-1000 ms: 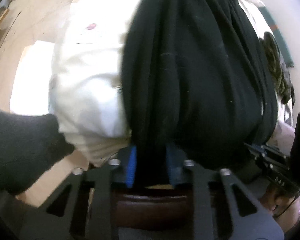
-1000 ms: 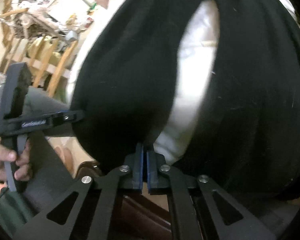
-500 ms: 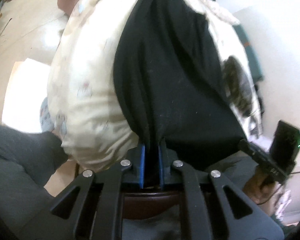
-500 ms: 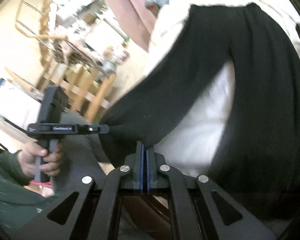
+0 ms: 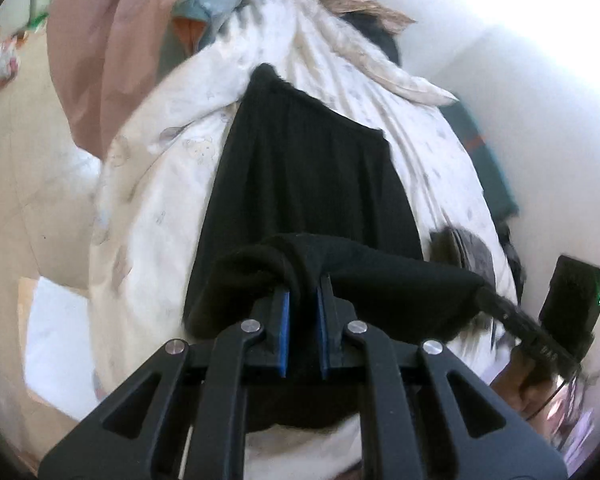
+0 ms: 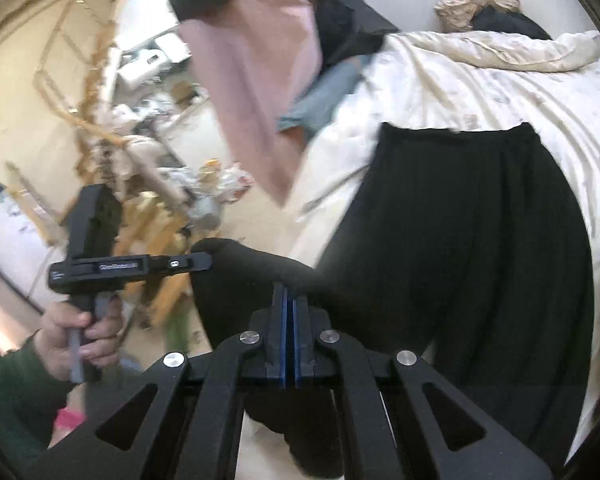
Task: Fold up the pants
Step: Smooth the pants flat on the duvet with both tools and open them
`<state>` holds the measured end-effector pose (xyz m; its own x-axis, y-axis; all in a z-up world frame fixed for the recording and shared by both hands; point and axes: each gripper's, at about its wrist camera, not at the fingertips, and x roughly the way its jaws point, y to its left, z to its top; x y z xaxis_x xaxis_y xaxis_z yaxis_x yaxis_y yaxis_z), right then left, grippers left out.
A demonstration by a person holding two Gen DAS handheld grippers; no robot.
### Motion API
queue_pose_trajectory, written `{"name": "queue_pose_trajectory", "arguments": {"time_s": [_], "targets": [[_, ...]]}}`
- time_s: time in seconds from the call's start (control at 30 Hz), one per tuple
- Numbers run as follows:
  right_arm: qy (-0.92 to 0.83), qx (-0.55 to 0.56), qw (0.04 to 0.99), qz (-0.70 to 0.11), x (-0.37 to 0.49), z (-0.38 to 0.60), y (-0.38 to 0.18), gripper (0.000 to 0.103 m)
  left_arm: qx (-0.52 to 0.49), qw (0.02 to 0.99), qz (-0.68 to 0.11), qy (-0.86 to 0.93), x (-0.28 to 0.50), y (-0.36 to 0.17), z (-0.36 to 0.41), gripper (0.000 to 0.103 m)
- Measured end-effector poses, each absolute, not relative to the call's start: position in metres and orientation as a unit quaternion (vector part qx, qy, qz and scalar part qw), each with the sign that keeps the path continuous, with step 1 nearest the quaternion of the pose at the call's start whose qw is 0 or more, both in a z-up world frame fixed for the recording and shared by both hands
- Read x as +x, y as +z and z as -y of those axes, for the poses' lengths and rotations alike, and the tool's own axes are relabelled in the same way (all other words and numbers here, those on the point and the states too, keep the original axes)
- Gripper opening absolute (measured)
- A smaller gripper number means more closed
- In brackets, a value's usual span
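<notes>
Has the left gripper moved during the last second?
Yes. The left gripper, clamped on the black pants, has lifted up and away from the white bedding, which now looks smaller and farther below, with the pants' far end showing.

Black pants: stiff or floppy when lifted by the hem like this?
Likely floppy: the black pants sag in a roll between left gripper and right gripper. Probably light, since thin pinches hold them. The pleated waist may drag across the quilt.

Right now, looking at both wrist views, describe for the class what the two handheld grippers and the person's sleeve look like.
The left gripper and the right gripper have matte black linkage arms with triangular cut-outs, silver round rivets and blue pads on the fingers. Seen side-on, the left gripper has a black body with small white lettering and a boxy black block on top. The sleeve is dark green.
</notes>
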<state>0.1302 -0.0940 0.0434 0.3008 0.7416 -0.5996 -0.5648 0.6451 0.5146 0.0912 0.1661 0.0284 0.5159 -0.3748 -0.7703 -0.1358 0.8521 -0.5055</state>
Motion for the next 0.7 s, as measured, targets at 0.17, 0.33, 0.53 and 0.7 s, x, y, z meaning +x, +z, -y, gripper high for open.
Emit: {"name": "queue_pose_trajectory", "arguments": {"time_s": [0.17,0.33,0.53,0.7], "targets": [[0.341,0.091,0.805,-0.476,0.245,0.072,-0.006,0.001,-0.246,0.823,-0.511,-0.044,0.201,-0.020,-0.177,0.009],[0.271,0.056,0.817,-0.506,0.306,0.058,-0.051,0.001,-0.203,0.832,-0.514,-0.039,0.278,-0.061,-0.166,0.010],[0.216,0.067,0.791,-0.569,0.338,0.059,-0.122,0.008,-0.167,0.809,-0.563,0.000,0.311,-0.131,-0.159,0.036],[0.172,0.048,0.777,-0.604,0.340,0.058,-0.157,0.064,-0.139,0.803,-0.579,0.033,0.305,-0.148,-0.168,0.088]]}}
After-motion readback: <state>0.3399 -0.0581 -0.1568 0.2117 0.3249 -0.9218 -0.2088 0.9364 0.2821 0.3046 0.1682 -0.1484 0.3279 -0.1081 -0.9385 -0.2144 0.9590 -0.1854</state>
